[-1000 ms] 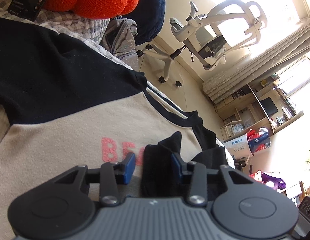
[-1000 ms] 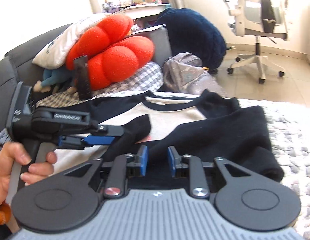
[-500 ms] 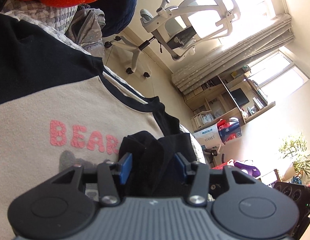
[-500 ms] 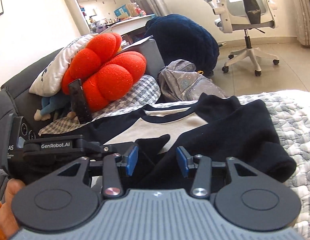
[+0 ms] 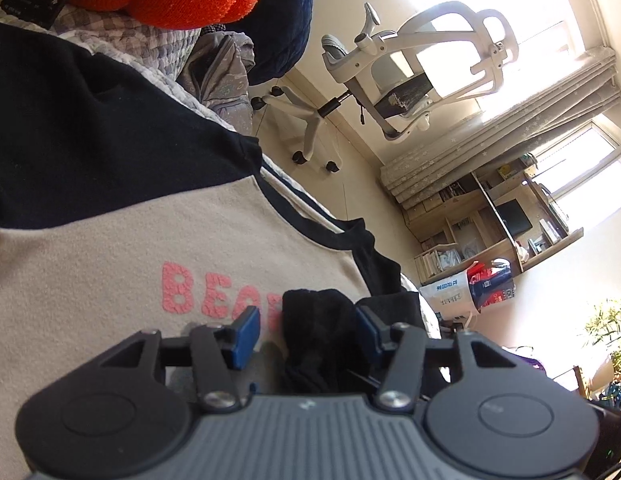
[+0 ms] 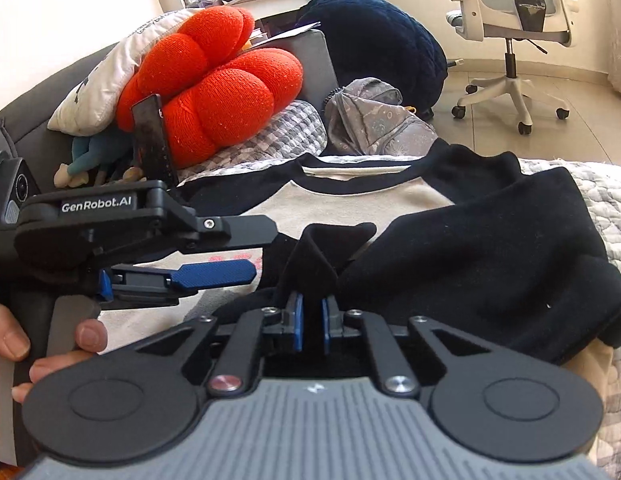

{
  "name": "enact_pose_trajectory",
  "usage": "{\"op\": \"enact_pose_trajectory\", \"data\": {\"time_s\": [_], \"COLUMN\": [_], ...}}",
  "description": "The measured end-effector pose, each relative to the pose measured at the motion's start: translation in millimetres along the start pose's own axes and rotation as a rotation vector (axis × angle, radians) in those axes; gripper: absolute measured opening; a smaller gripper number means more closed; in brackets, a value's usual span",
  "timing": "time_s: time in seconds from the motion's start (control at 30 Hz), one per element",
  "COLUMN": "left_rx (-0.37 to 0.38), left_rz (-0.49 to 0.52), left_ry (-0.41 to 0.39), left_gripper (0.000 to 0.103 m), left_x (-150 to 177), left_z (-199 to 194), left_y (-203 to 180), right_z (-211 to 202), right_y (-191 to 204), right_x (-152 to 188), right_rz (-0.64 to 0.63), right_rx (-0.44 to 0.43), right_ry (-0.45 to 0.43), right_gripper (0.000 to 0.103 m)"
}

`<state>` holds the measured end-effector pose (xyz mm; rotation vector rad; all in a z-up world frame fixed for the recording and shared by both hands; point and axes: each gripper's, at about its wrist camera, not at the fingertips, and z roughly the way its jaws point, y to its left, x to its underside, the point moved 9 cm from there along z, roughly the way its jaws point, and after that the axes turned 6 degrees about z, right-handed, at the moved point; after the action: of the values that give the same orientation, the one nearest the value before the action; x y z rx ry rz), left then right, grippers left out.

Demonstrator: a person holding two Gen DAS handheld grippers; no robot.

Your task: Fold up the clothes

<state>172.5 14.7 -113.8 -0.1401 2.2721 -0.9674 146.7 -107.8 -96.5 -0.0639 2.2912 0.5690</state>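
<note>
A beige sweatshirt (image 5: 110, 280) with black sleeves and pink lettering lies flat on the quilted cover. A black sleeve (image 6: 490, 248) is folded across its chest, and the cuff end (image 6: 318, 256) stands up in a peak. My right gripper (image 6: 310, 320) is closing, and its blue pads (image 6: 297, 320) pinch the base of that peak. In the left wrist view the same cuff (image 5: 318, 332) sits between the jaws of my left gripper (image 5: 306, 330). They are opening, and the left pad (image 5: 246, 330) stands clear of the cloth. The left gripper (image 6: 262, 250) also shows from the side.
A red knot cushion (image 6: 214, 92), a navy beanbag (image 6: 382, 48) and a grey backpack (image 6: 374, 120) lie beyond the collar. A white office chair (image 6: 510, 20) stands on the floor at the right. A person's hand (image 6: 14, 344) holds the left gripper's handle.
My right gripper has dropped toward the cuff and its jaws have gone from wide apart to pinched on the black cloth. The left jaws have spread wider around the same cuff.
</note>
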Motion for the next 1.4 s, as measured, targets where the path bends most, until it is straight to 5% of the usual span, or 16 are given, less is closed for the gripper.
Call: {"op": "enact_pose_trajectory", "data": {"time_s": [0.23, 0.3, 0.33, 0.43, 0.6, 0.7, 0.9, 1.0, 1.1, 1.27, 1.4], "left_rx": [-0.013, -0.039, -0.073, -0.161, -0.294, -0.334, -0.336, -0.324, -0.307, -0.260, -0.283], "left_rz": [0.000, -0.008, -0.004, 0.014, 0.054, 0.046, 0.168, 0.202, 0.150, 0.060, 0.143], "left_ry": [-0.002, 0.004, -0.017, -0.093, -0.216, -0.198, 0.047, 0.101, 0.030, -0.013, -0.043], "left_gripper": [0.047, 0.005, 0.004, 0.004, 0.004, 0.004, 0.014, 0.017, 0.034, 0.034, 0.032], "left_x": [3.1, 6.0, 5.0, -2.3, -23.1, -18.3, 38.3, 50.1, 35.3, 13.1, 5.9], "left_z": [11.0, 15.7, 11.4, -9.1, -73.7, -105.6, -127.6, -135.4, -143.0, -124.3, -105.4], "left_y": [-0.8, 0.1, 0.0, -1.3, 6.7, 18.8, 44.3, 57.6, 69.1, 80.2, 72.3], "right_z": [-2.5, -4.8, -6.3, -12.1, -22.0, -25.2, -28.5, -28.5, -27.8, -33.2, -48.4], "right_y": [-4.9, -5.4, -5.8, -10.9, -35.8, -52.0, -62.8, -63.2, -62.4, -64.8, -81.5], "right_x": [4.5, 3.7, 3.0, -0.1, -7.3, -9.7, -11.1, -10.6, -11.3, -16.2, -24.6], "right_rz": [0.050, 0.057, 0.061, 0.064, 0.096, 0.155, 0.177, 0.170, 0.169, 0.168, 0.189], "right_rx": [-0.030, -0.030, -0.029, -0.004, 0.065, 0.079, 0.100, 0.108, 0.112, 0.127, 0.163], "right_ry": [0.026, 0.022, 0.019, -0.003, -0.049, -0.065, -0.072, -0.070, -0.072, -0.102, -0.175], "right_gripper": [0.010, 0.012, 0.021, 0.044, 0.049, 0.049, 0.049, 0.050, 0.051, 0.051, 0.057]}}
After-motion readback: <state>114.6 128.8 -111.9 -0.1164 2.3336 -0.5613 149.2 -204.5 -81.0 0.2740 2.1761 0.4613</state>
